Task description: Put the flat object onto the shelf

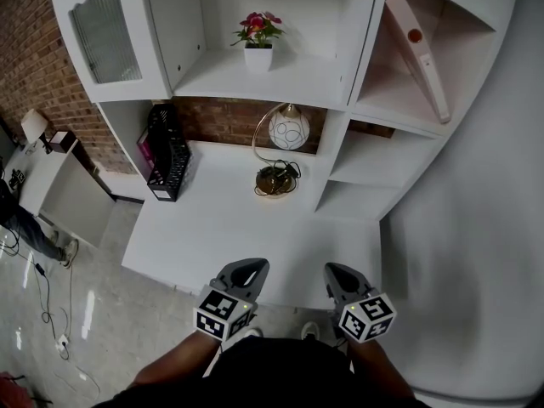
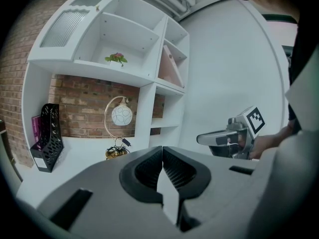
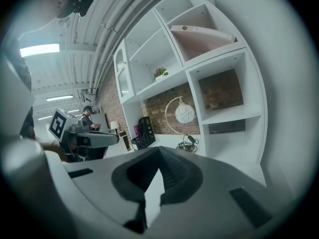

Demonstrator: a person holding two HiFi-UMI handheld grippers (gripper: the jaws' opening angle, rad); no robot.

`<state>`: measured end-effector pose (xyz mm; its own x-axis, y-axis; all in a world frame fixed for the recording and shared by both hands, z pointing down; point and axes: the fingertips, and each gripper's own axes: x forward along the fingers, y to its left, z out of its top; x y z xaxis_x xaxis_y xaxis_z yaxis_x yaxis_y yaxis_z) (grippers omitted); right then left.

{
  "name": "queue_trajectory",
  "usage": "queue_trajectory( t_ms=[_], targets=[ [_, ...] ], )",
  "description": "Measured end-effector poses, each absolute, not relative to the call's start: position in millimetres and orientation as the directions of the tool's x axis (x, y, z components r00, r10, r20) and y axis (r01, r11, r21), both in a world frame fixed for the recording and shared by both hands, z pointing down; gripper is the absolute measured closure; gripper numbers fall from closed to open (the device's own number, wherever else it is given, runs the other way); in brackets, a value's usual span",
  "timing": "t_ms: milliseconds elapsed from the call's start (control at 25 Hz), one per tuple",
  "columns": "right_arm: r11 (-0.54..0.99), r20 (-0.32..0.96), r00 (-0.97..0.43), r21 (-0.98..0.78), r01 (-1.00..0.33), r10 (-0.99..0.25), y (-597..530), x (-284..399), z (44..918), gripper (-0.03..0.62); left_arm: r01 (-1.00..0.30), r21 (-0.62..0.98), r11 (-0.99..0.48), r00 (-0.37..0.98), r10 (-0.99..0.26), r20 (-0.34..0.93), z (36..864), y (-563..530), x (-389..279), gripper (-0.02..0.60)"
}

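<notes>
The flat object point(image 1: 416, 51), a pale pink panel with a small red dot near its upper end, is already inside the upper right compartment of the white shelf unit point(image 1: 360, 66). It is not lying flat: it stands steeply tilted, top end against the inner left wall and lower end out toward the open front. The left hand-held gripper point(image 1: 249, 268) and the right hand-held gripper point(image 1: 337, 273) hover side by side over the near edge of the bench point(image 1: 212, 228), well apart from the panel. Each has its jaws pressed together with nothing between them. Judged from this, the placing looks done and the risk lies in how the panel rests. Its lower edge sits on a smooth painted shelf, so a bump to the unit could let it slide forward and drop out of the compartment onto the bench below. If the person reaches up to lay it flatter, jaws that are closed would only shove it, and a push near the top could swing it off the wall. A careless lift of either arm could also catch the arched lamp point(image 1: 287, 130) and its tangle of cable beside the divider. The potted flower point(image 1: 258, 39) on the middle shelf and the black file holder point(image 1: 165, 153) at the left stand clear of that path.
</notes>
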<state>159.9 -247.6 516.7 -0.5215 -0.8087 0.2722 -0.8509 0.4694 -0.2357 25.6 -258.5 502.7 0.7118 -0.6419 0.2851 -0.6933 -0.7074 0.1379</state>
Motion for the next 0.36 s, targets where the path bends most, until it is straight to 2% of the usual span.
queue_trajectory(
  t_ms=[360],
  targets=[
    [0.472,0.279,-0.523,-0.234,-0.850,-0.805,-248.5,156.7,517.5,0.591,-0.690,0.140,-0.710,0.715,-0.639,0.283,502.0,-259.2,23.7,0.575]
  ],
)
